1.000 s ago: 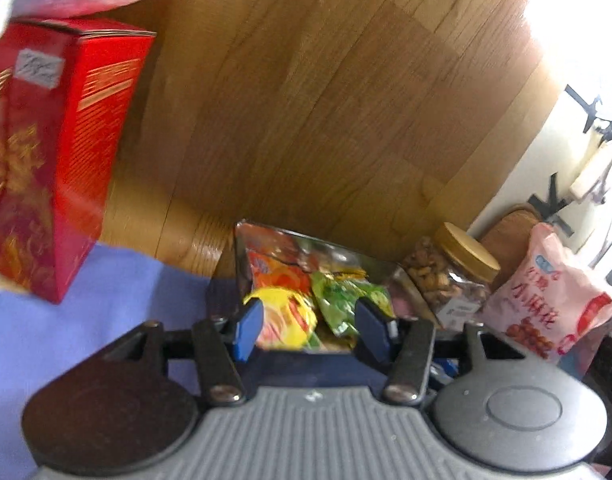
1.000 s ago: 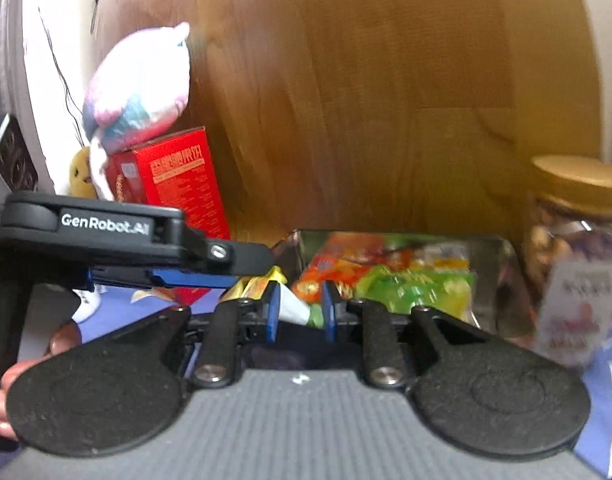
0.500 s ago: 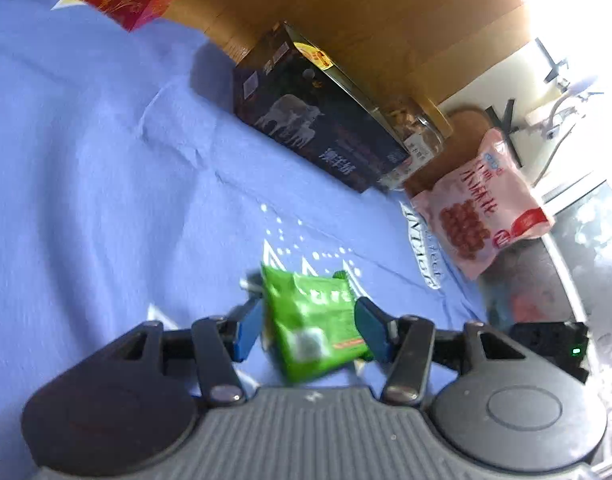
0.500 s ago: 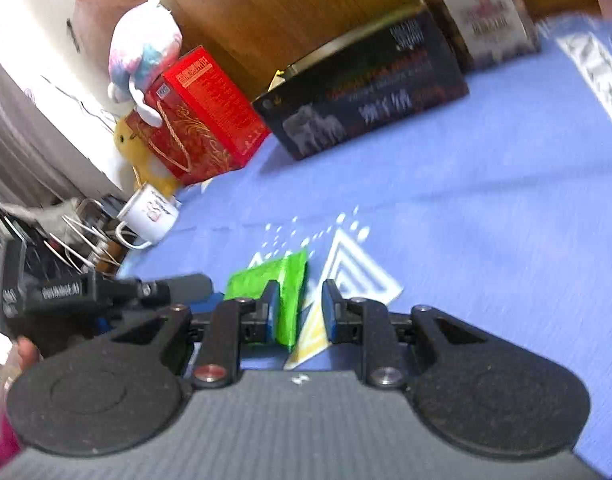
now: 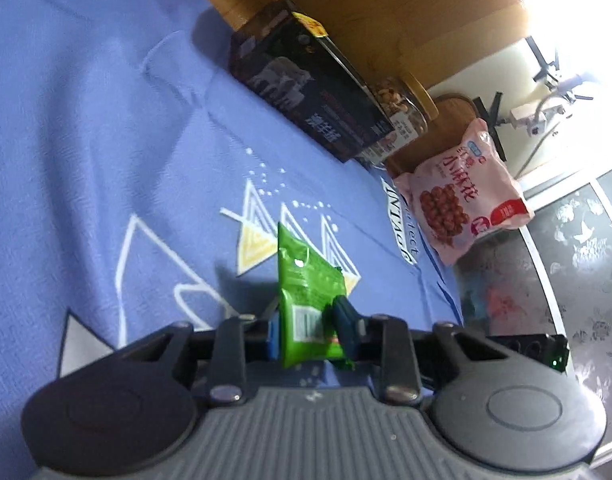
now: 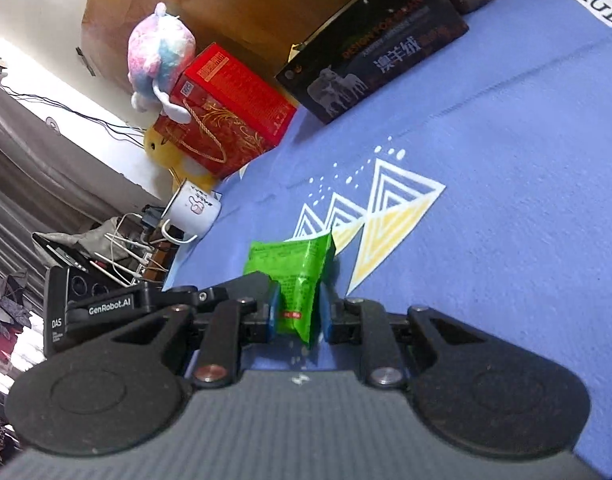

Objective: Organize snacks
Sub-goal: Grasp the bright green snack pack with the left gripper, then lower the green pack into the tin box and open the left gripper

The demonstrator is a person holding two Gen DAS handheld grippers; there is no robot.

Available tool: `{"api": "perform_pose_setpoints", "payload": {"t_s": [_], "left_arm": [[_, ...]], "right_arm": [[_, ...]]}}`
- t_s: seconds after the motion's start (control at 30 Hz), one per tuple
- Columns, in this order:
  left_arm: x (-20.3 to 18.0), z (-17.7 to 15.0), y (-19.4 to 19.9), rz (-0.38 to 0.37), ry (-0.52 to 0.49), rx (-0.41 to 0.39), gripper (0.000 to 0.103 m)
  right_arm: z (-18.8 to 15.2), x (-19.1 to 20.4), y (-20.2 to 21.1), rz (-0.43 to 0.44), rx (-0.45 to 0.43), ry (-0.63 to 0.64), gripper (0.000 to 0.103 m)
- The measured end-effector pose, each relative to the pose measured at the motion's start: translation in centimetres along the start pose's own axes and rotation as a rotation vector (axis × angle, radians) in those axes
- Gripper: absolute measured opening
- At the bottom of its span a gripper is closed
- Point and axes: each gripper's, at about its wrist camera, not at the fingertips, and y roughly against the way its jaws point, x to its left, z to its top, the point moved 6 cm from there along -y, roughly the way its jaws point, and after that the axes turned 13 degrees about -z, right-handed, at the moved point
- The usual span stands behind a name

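A small green snack packet (image 5: pixel 306 300) sits between the blue pads of my left gripper (image 5: pixel 308 330), which is shut on it just above the blue cloth. The same packet (image 6: pixel 296 280) shows in the right wrist view between the pads of my right gripper (image 6: pixel 296 314), whose pads stand close along its sides; the left gripper's body (image 6: pixel 154 300) reaches in from the left. The dark open box (image 5: pixel 306 92) holding snacks stands at the back against the wooden wall, also in the right wrist view (image 6: pixel 370 48).
A nut jar (image 5: pixel 402 104) and a pink snack bag (image 5: pixel 462 196) stand right of the box. A red gift box (image 6: pixel 226 112), a plush toy (image 6: pixel 162 52) and a white mug (image 6: pixel 194 208) stand at the left. A glass table edge (image 5: pixel 566 280) lies right.
Both grippers moved back from the open box down to the cloth. The left gripper closed on the green packet and the right gripper's pads now flank it.
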Motion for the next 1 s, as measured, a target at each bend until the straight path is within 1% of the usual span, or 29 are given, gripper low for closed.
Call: {"api": "perform_pose_setpoints", "payload": {"t_s": [0.13, 0.2, 0.27, 0.4, 0.5, 0.6, 0.63, 0.67, 0.73, 0.8, 0.83, 0.87, 0.93, 1.0], "left_arm": [[-2.4, 2.0, -1.0, 0.001, -0.083, 0.013, 0.026], [-3.9, 3.5, -1.7, 0.005, -0.130, 0.020, 0.026], [-5.7, 5.5, -3.0, 0.021, -0.198, 0.023, 0.026], [-8.9, 10.5, -6.4, 0.043, -0.325, 0.015, 0.026], [-10.1, 14.6, -9.2, 0.033, -0.381, -0.001, 0.026], [-9.8, 18.1, -12.5, 0.058, -0.413, -0.021, 0.026], [-9.6, 18.8, -13.7, 0.066, -0.420, -0.022, 0.026], [-9.2, 19.4, -14.6, 0.071, -0.422, -0.018, 0.026], [-8.3, 20.3, -16.5, 0.105, -0.426, -0.026, 0.026], [-7.4, 20.8, -17.4, 0.113, -0.423, -0.032, 0.029], [-7.0, 21.0, -17.7, 0.117, -0.419, -0.039, 0.032], [-6.6, 21.1, -17.8, 0.124, -0.412, -0.047, 0.034], [-6.0, 21.3, -17.8, 0.142, -0.396, -0.060, 0.041], [-5.3, 21.5, -17.5, 0.189, -0.384, -0.074, 0.043]], "right_arm": [[1.6, 0.5, 1.0, 0.000, -0.060, 0.021, 0.023], [3.2, 0.8, 1.6, -0.001, -0.101, 0.034, 0.023], [5.3, 1.1, 2.1, -0.011, -0.148, 0.061, 0.022], [10.7, 1.4, 2.5, -0.060, -0.262, 0.115, 0.021], [15.0, 1.3, 2.1, -0.106, -0.358, 0.138, 0.020], [18.2, 0.7, 0.6, -0.183, -0.443, 0.185, 0.019], [19.0, 0.6, -0.2, -0.225, -0.472, 0.218, 0.015], [19.7, 0.6, -1.0, -0.266, -0.499, 0.260, 0.010], [20.6, 0.7, -2.8, -0.363, -0.539, 0.343, 0.011], [21.1, 0.5, -4.4, -0.444, -0.572, 0.401, 0.012], [21.1, 0.2, -4.8, -0.459, -0.589, 0.412, 0.012], [21.0, -0.2, -4.8, -0.456, -0.602, 0.409, 0.012], [20.7, -0.9, -4.8, -0.434, -0.594, 0.400, 0.012], [20.6, -1.1, -4.6, -0.439, -0.594, 0.424, 0.012]]}}
